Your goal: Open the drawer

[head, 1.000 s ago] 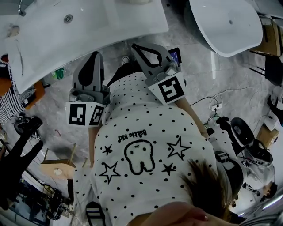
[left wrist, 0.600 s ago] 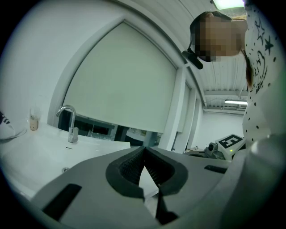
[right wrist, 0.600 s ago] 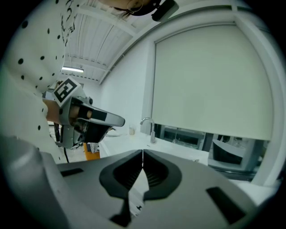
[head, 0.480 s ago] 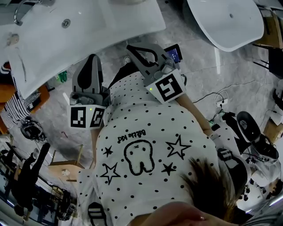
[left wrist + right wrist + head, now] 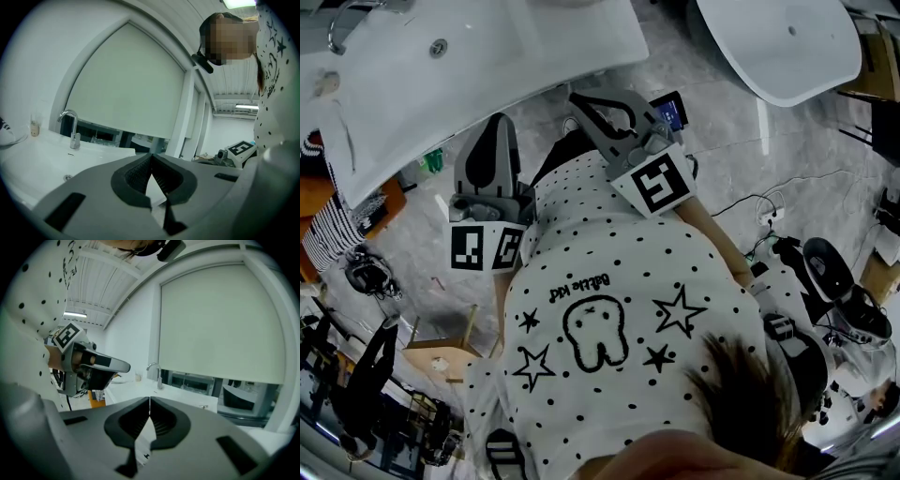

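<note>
While both pairs of jaws sit clenched tip to tip with nothing between them, the left gripper (image 5: 151,155) and the right gripper (image 5: 149,400) point toward a white counter (image 5: 516,56). It fills the upper left of the head view, with a drain hole (image 5: 439,45) and a chrome tap (image 5: 71,129). Behind it a pale roller blind (image 5: 126,89) covers the window. Grey marbled floor (image 5: 722,131) and a white tub (image 5: 778,47) lie at upper right. The drawer cannot be made out.

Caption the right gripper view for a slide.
Right gripper, jaws shut and empty, faces a white sink counter with a faucet below a drawn blind.
</note>
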`<state>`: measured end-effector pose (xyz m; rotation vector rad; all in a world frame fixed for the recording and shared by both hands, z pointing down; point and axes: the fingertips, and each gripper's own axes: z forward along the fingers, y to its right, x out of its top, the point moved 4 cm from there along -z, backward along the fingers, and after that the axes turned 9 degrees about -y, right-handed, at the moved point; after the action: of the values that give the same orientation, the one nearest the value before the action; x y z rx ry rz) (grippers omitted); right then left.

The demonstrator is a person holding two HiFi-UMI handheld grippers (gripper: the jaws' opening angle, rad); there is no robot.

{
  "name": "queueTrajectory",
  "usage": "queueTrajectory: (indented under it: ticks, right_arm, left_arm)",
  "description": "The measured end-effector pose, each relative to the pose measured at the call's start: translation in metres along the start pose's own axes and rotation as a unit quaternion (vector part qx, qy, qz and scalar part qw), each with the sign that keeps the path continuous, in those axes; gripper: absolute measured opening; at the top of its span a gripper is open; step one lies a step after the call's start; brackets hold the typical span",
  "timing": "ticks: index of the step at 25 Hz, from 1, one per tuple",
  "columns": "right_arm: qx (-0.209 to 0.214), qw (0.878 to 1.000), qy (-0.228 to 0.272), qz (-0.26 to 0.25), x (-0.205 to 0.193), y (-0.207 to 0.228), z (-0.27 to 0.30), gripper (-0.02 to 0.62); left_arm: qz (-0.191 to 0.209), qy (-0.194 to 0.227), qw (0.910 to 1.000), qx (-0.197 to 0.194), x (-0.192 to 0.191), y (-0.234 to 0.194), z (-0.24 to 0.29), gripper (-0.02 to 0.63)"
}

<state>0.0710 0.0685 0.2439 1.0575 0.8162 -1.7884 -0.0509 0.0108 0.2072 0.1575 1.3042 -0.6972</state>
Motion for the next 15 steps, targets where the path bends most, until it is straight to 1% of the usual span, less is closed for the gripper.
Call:
queueTrajectory:
  ticks: [15]
  right_arm:
    - [0.002, 1.0, 0.0, 0.004, -0.0002, -0.0017, 0.0004, 0.014]
  left_arm:
    - [0.0, -0.001, 1.0, 0.004, 0.0005, -0.0002, -0.0025, 0.005]
